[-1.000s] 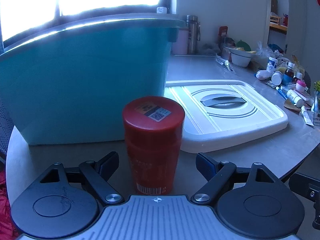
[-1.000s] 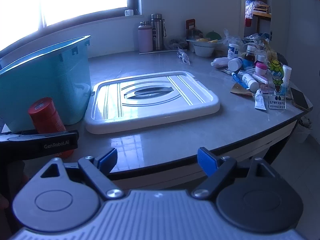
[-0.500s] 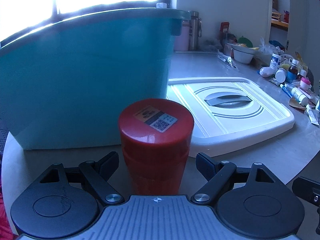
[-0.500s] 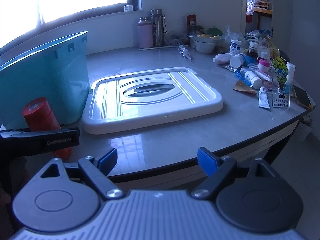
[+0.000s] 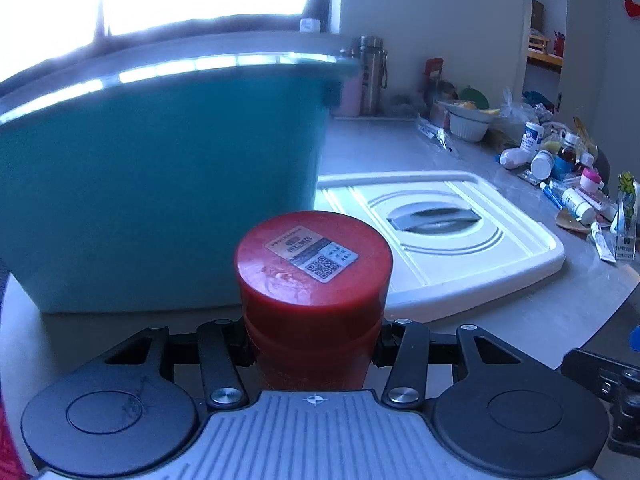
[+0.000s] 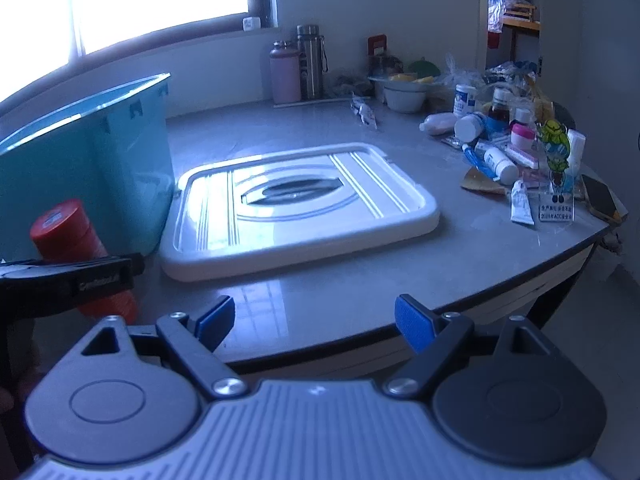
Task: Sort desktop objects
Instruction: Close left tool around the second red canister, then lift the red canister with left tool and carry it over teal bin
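- Left gripper (image 5: 314, 344): fingers pressed against both sides of the red canister (image 5: 313, 304), gripping it.
- Red canister: upright on the grey tabletop (image 6: 460, 256), just before the teal bin (image 5: 160, 200), beside the white lid (image 6: 304, 204).
- Right gripper (image 6: 314, 322): fingers wide apart, holding nothing, above the table edge.

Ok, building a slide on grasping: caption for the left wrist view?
Left gripper shut on the red canister, beside the teal bin and white lid.
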The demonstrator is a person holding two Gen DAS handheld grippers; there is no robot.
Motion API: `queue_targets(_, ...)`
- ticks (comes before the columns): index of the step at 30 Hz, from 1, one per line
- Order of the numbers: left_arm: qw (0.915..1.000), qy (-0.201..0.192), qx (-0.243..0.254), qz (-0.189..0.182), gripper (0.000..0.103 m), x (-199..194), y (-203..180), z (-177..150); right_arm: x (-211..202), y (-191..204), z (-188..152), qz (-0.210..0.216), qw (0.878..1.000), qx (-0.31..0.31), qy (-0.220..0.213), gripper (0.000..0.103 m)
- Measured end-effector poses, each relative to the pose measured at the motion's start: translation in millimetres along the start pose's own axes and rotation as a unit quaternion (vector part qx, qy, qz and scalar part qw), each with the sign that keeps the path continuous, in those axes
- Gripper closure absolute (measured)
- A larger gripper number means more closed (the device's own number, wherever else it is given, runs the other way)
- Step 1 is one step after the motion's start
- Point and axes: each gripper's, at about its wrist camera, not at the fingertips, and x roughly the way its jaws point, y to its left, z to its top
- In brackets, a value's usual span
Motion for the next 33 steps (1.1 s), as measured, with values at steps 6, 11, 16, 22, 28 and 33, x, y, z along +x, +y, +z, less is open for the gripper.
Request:
queue_targets(6,0.9998,-0.015,0.003,0.008,0.053,-33.3,7.7,17.5,-6.7,3.2,5.9,0.013,1.0,0.013,-0.013,0.016)
queue_targets(11,0.9994,-0.029,-0.012,0.016,0.053,-62.9,20.7,27.3,-20.3,8.8,7.0,0.021,0.999,0.017,-0.021,0.016)
queue_targets(16,0.9985,-0.042,-0.019,0.03,0.053,-92.3,34.8,32.1,-37.6,19.3,7.7,0.038,0.998,0.013,-0.039,0.016)
queue_targets(22,0.9968,-0.058,-0.033,0.044,0.053,-128.8,57.8,36.4,-53.4,35.7,9.1,0.064,0.997,0.005,-0.052,0.016)
queue_targets(28,0.9929,-0.097,-0.039,0.057,0.053,-163.0,75.5,58.5,-64.1,48.1,14.8,0.072,0.995,-0.004,-0.072,0.016)
queue_targets(33,0.9898,-0.118,-0.047,0.065,0.053,-176.4,86.9,82.6,-65.4,56.1,24.4,0.078,0.994,-0.001,-0.079,0.016)
